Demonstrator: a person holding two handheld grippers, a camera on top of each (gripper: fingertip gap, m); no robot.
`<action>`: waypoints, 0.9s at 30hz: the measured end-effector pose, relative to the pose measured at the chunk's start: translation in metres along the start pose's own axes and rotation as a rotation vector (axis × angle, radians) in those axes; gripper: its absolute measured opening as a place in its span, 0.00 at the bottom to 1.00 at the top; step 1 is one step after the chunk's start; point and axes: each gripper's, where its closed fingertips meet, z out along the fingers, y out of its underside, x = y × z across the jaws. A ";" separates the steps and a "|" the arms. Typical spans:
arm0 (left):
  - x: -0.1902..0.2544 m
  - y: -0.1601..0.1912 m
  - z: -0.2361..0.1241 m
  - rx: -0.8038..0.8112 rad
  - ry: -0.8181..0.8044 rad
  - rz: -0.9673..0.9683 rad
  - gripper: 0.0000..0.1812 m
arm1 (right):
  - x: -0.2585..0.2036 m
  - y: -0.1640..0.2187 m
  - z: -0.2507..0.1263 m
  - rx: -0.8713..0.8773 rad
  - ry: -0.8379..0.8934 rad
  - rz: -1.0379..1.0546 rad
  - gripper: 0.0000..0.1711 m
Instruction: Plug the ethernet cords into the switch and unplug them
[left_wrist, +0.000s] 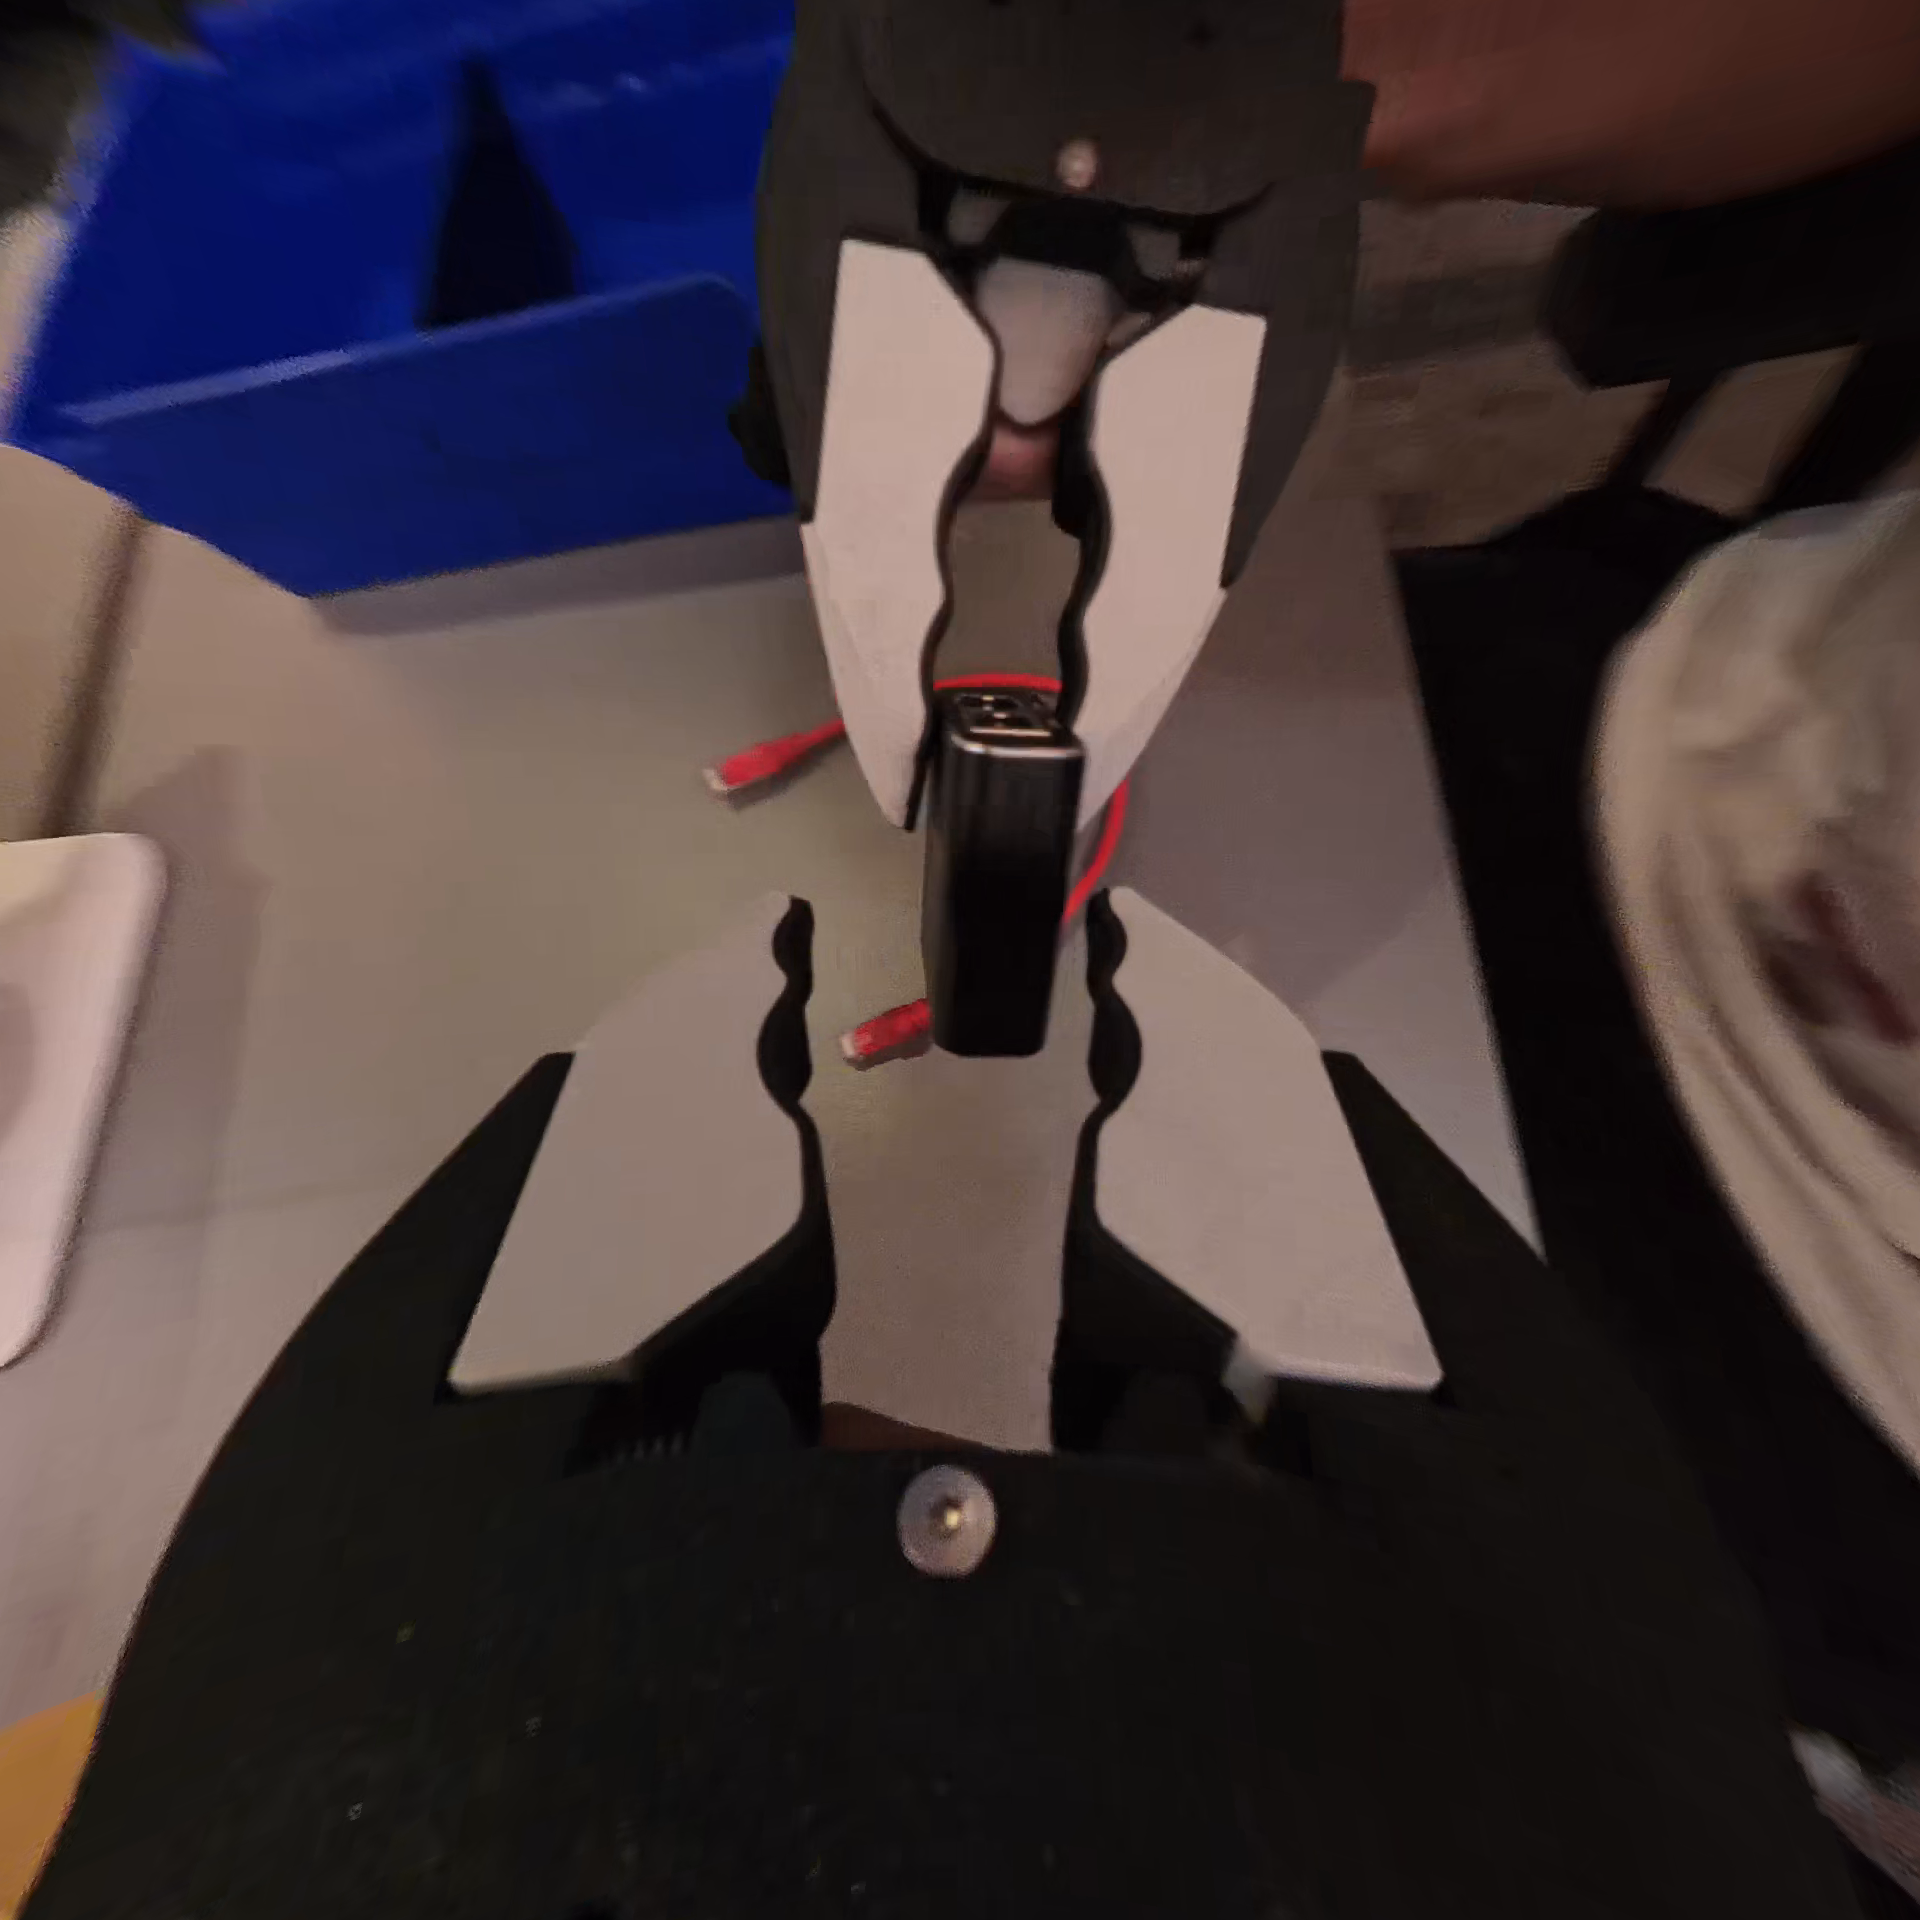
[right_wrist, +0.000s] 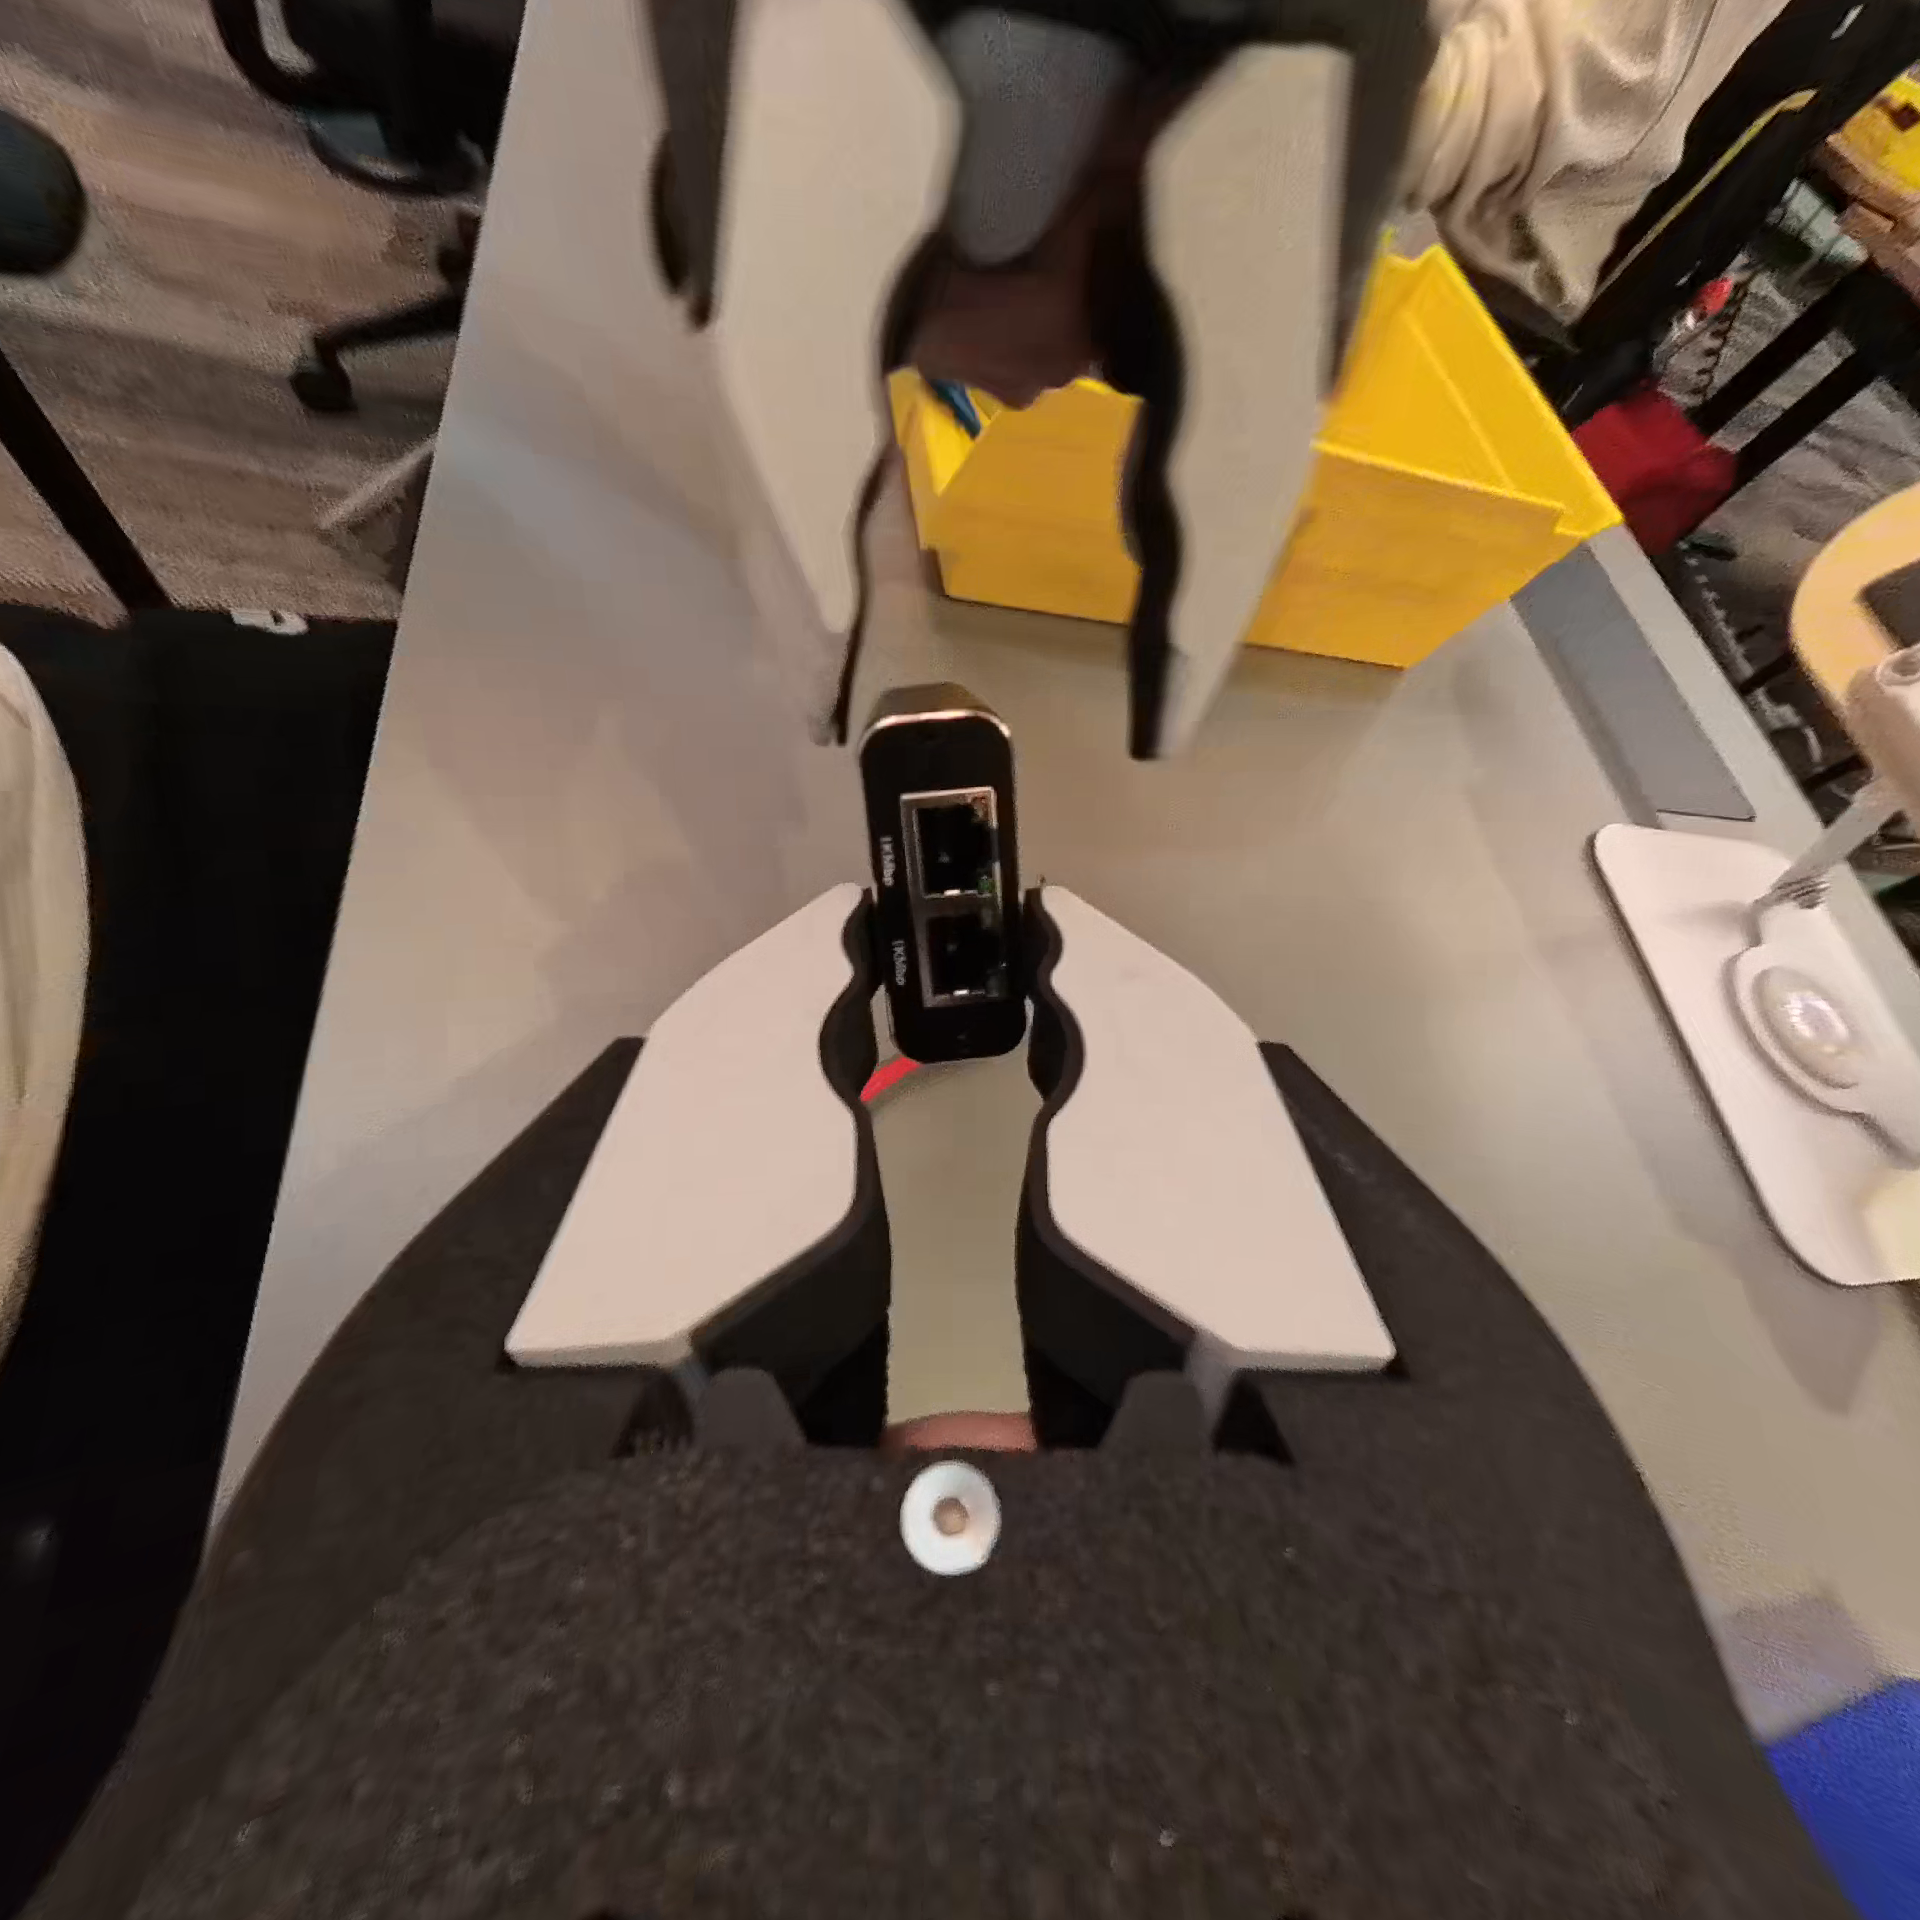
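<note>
The switch (right_wrist: 951, 914) is a small black box with two empty ports facing the right wrist camera. My right gripper (right_wrist: 951, 899) is shut on its near end and holds it above the grey table (right_wrist: 582, 727). My left gripper (left_wrist: 948, 914) is open, facing the right one, and the switch's (left_wrist: 997, 894) other end sits between its fingertips without a grip. The red ethernet cord lies on the table below, with one plug (left_wrist: 769, 764) to the left and another plug (left_wrist: 888, 1029) beside the switch. The right gripper (left_wrist: 1003, 758) shows in the left wrist view, and the left gripper (right_wrist: 992, 738) shows in the right wrist view.
A blue bin (left_wrist: 395, 364) stands behind the right gripper. A yellow bin (right_wrist: 1434, 520) stands behind the left gripper. A white stand base (right_wrist: 1714, 1018) lies at the table's right. The table edge (right_wrist: 416, 623) runs along the left, with office chairs beyond it. The grippers are tip to tip, or close to it. The plug (left_wrist: 769, 764) is about 15 cm from both grippers' fingertips.
</note>
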 end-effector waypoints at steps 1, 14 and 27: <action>0.002 0.003 0.002 0.012 -0.081 0.036 0.26 | 0.001 0.001 0.002 0.011 -0.002 0.017 0.14; 0.024 0.003 0.005 0.093 -0.329 0.188 0.14 | -0.019 -0.016 0.008 0.014 -0.033 -0.237 0.14; 0.032 -0.018 -0.009 0.344 -0.297 0.032 0.13 | -0.023 -0.029 -0.003 0.195 -0.133 -0.029 0.15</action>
